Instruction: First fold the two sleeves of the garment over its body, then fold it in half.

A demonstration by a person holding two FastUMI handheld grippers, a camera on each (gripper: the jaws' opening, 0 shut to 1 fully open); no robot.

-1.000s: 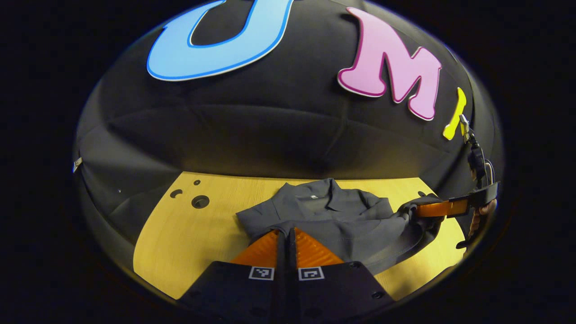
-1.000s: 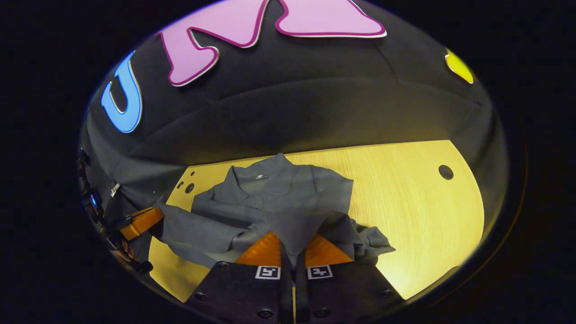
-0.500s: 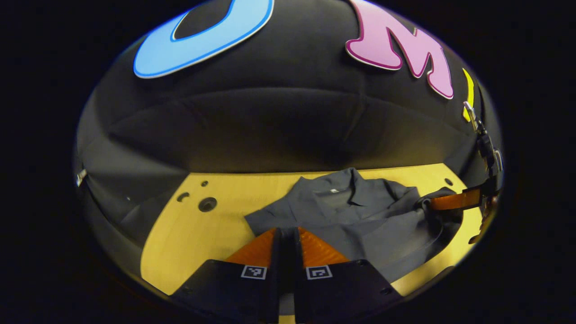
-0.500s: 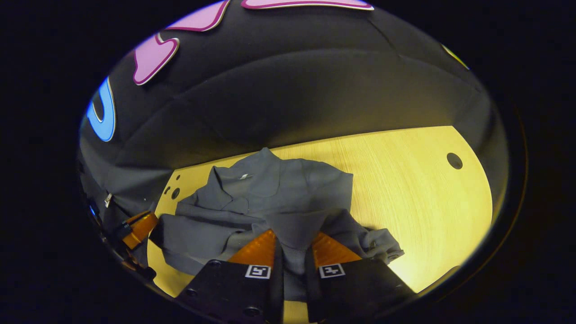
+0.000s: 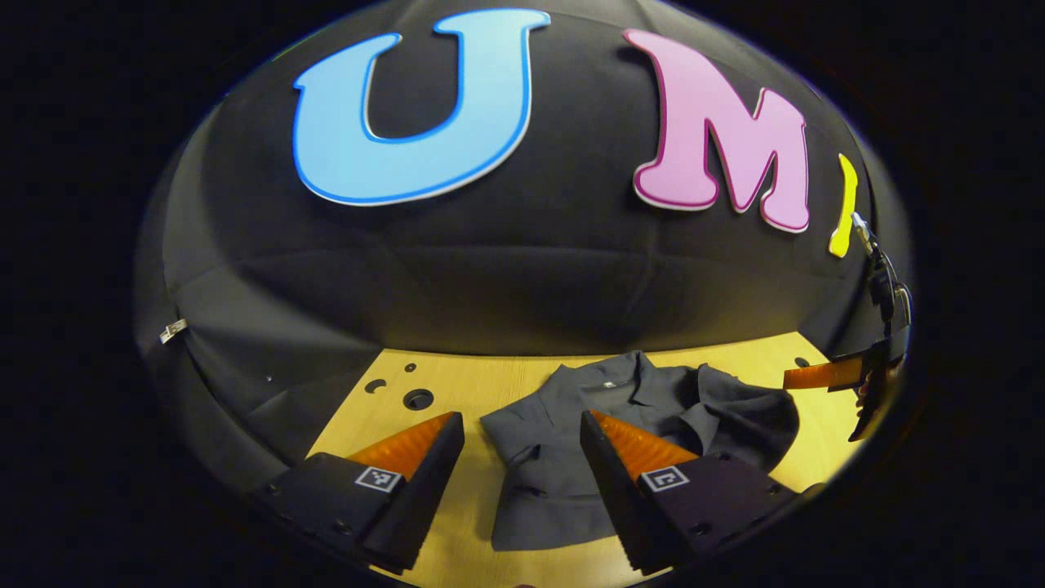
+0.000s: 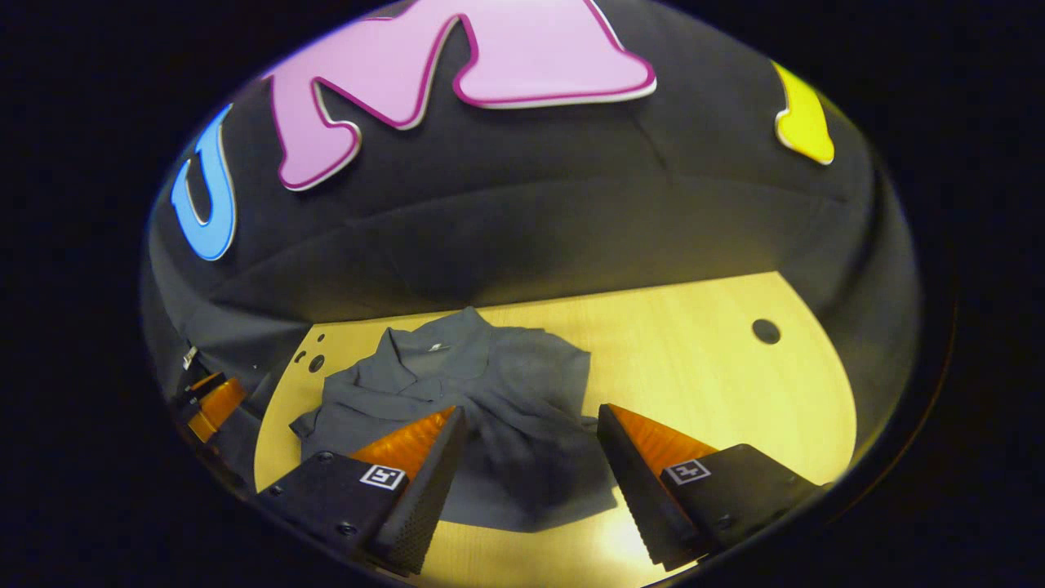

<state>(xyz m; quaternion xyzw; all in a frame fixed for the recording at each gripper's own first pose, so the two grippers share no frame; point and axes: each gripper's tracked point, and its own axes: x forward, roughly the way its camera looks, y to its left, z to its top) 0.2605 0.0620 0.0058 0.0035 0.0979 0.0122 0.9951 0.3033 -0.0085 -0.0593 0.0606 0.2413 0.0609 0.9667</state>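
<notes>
Two sets of jaws, both mine, hang wide open and empty above a pale yellow wooden desk (image 6: 718, 359). A dark grey collared garment (image 5: 588, 441) lies on that desk, rumpled and roughly gathered into a compact bundle, its collar toward the booth's black cloth wall and its hem toward me.

From the left gripper (image 5: 522, 441), the garment lies straight ahead between and beyond my spread jaws, reaching off to their right. From the right gripper (image 6: 531, 433), the garment (image 6: 482, 408) also lies ahead, mostly toward the left jaw. Farther off in the left gripper view, the right gripper (image 5: 824, 376) shows near the garment's right side, apart from the cloth.

Collar to hem, the long axis runs away from me, so I judge that any further fold would carry the near hem toward the collar. Both grippers look about equally near that hem, one at each corner. Whether the sleeves lie neatly over the body I cannot tell among the wrinkles.
</notes>
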